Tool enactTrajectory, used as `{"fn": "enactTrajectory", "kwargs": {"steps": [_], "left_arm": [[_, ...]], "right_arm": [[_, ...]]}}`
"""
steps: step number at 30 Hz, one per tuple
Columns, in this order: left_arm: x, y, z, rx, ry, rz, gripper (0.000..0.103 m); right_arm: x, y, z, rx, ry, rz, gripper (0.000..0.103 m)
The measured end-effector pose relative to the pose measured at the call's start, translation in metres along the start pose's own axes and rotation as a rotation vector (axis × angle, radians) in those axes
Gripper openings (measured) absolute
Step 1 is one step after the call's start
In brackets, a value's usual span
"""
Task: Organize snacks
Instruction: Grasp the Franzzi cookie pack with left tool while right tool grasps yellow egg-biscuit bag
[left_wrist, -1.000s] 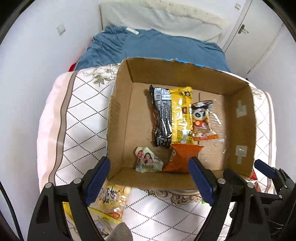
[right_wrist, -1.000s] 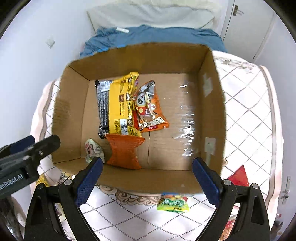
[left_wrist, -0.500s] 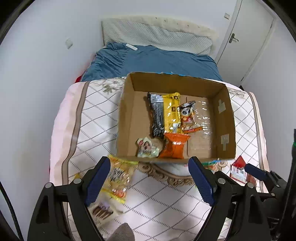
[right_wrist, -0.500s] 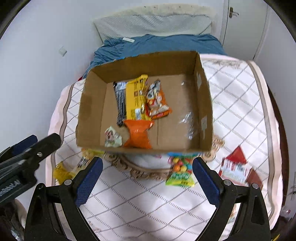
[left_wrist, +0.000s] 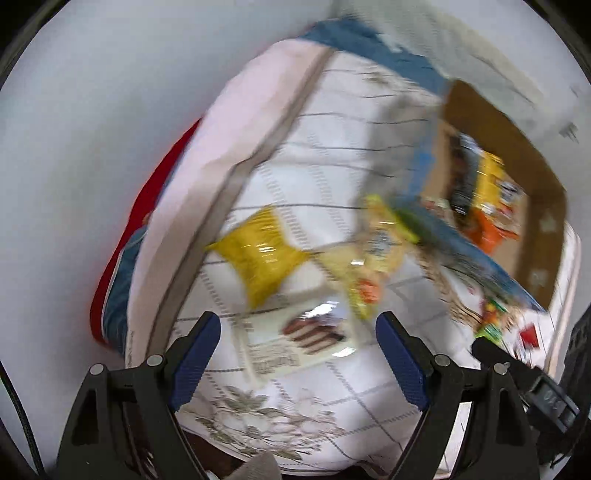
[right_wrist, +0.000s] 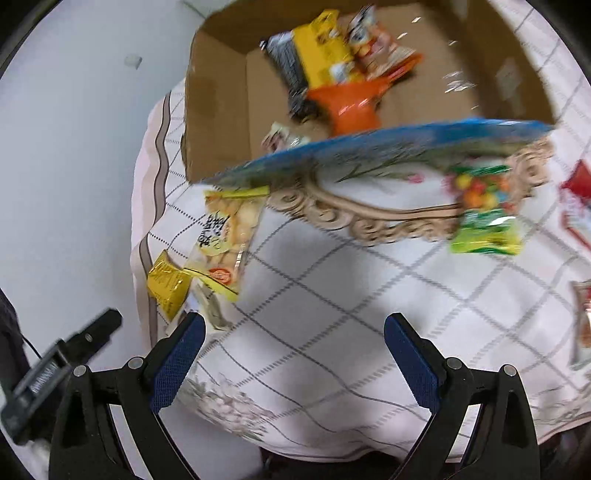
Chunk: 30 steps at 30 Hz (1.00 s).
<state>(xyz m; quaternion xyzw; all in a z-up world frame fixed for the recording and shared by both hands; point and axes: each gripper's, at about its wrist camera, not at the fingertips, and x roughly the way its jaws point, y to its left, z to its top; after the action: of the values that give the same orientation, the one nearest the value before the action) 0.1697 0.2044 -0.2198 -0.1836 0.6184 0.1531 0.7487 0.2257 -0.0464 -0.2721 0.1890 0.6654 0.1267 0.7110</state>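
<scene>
Both tools hang over the loose snacks on the quilted bed cover (right_wrist: 332, 258), pointing steeply down. The left hand-held gripper (left_wrist: 298, 354) has its jaws spread wide with nothing between them, and right under it lies the flat white biscuit packet (left_wrist: 295, 343), just beside the yellow pouch (left_wrist: 258, 254). The right hand-held gripper (right_wrist: 294, 356) is likewise released and empty, over bare cover; the green candy bag (right_wrist: 484, 218) sits up ahead of it, against the near wall of the cardboard box (right_wrist: 218, 110), which already holds several packs.

These look like light, soft foil and film bags: crinkly, slick, easily crushed if squeezed hard. The biscuit packet looks the stiffest and probably the most breakable, so I'd judge a gentle pinch across its short width, or at a sealed end, to be safest. The puffy yellow pouch would likely squirm; a crimped corner seems the better hold. The view is blurred, so fine detail is uncertain.
</scene>
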Motion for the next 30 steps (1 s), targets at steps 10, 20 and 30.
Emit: {"fn": "enactTrajectory", "kwargs": {"steps": [10,20,30], "left_arm": [[0.037,0.040,0.006,-0.073,0.040,0.059,0.086],[0.037,0.038,0.009,0.174,0.028,0.037,0.086],[0.050,-0.033,-0.017,0.695,0.097,0.039,0.086]], "right_arm": [[0.090,0.073,0.042,-0.031,0.089,-0.038,0.099],[0.150,0.111,0.057,-0.093,0.140,-0.160,0.071],[0.091,0.069,0.017,-0.204,0.184,-0.206,0.058]]}}
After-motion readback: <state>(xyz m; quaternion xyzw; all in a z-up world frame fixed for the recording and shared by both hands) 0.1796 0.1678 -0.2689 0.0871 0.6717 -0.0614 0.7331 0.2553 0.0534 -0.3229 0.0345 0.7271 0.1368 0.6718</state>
